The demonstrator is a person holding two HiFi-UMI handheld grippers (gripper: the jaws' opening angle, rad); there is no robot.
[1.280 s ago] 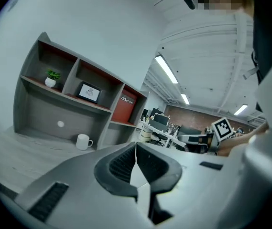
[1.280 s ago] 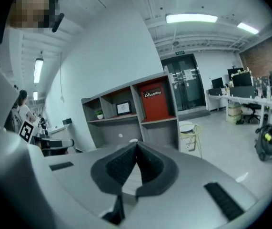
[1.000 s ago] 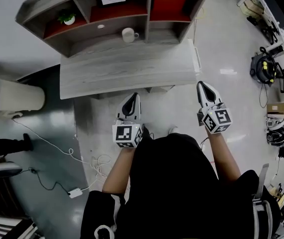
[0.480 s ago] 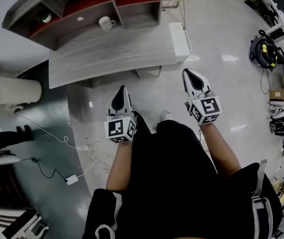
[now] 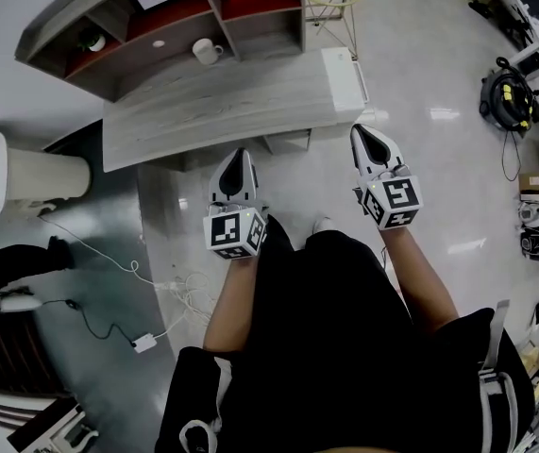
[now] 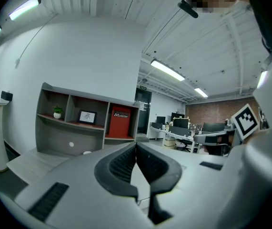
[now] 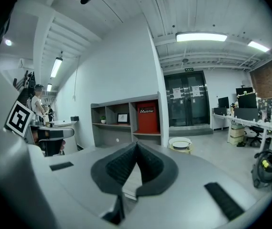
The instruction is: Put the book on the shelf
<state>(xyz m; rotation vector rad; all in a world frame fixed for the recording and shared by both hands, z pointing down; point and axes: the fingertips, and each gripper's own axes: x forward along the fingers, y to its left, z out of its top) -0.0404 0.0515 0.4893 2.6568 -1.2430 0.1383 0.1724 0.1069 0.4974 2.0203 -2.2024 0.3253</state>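
My left gripper (image 5: pixel 239 157) and right gripper (image 5: pixel 362 133) each have their jaws pressed together on nothing, and both are held in front of the desk (image 5: pixel 212 111) without touching it. The book (image 5: pixel 344 75), as I judge it, is the white flat slab at the desk's right end, though I cannot be certain. There are two risks. Arriving with unopened jaws would shove it off that end. Carrying it toward the shelf (image 5: pixel 71 19) could topple the cup (image 5: pixel 205 51) standing before it.
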